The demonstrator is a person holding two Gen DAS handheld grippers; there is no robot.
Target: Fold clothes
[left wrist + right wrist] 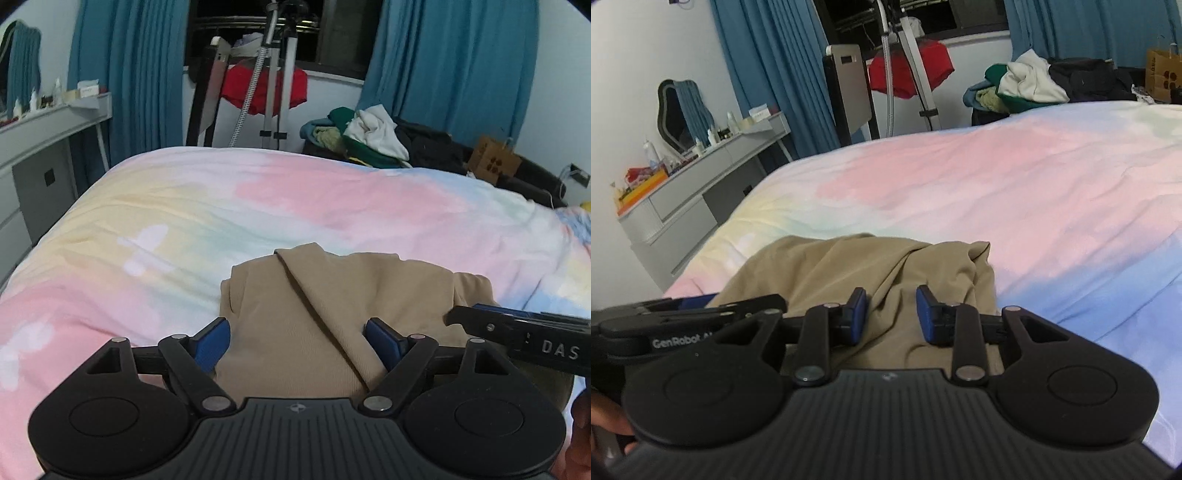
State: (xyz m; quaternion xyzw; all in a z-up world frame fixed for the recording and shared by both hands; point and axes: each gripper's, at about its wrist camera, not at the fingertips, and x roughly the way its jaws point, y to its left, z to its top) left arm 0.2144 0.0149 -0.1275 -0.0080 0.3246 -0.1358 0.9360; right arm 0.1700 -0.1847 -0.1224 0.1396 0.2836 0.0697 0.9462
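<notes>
A bed [258,199] in pastel pink, yellow and blue bedding is filling the room, with blue curtains [129,74] hanging behind, a grey dresser [694,199] standing alongside and a clothes pile [369,136] sitting beyond. A folded tan garment [314,314] is lying on the near edge. The left gripper [297,330] is spreading wide over it; the right gripper [891,314] is hovering half-open, pinching nothing. "DAS" and "GenRobot" are showing on the grippers.
</notes>
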